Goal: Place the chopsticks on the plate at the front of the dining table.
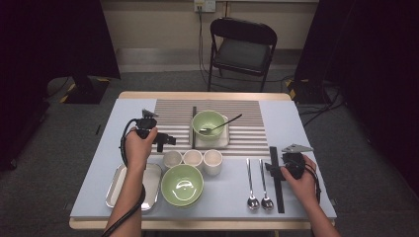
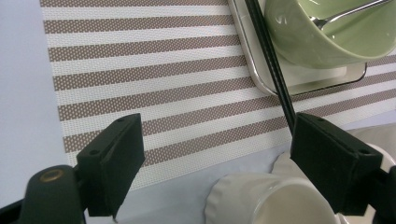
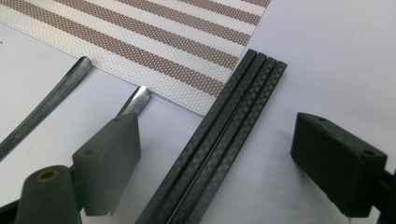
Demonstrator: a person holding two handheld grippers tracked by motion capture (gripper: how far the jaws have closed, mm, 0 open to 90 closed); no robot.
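My left gripper (image 1: pixel 167 140) is open and hovers over the striped placemat (image 1: pixel 173 116), just behind three white cups (image 1: pixel 192 158). In the left gripper view, my left gripper (image 2: pixel 210 158) has a cup rim (image 2: pixel 266 200) below its wide-apart jaws. A single black chopstick (image 2: pixel 271 60) runs beside a small metal tray (image 2: pixel 261 79) that holds a green bowl (image 2: pixel 327 32) with a spoon in it. My right gripper (image 1: pixel 272 169) is open at the right. In the right gripper view, my right gripper (image 3: pixel 219 158) straddles a bundle of black chopsticks (image 3: pixel 233 102) lying on the table.
A larger green bowl (image 1: pixel 182 184) and a metal tray (image 1: pixel 121 190) sit at the front left. Two steel spoons (image 1: pixel 257 182) lie left of the chopstick bundle, and their handles (image 3: pixel 56 95) reach the placemat's edge. A folding chair (image 1: pixel 242 47) stands beyond the table.
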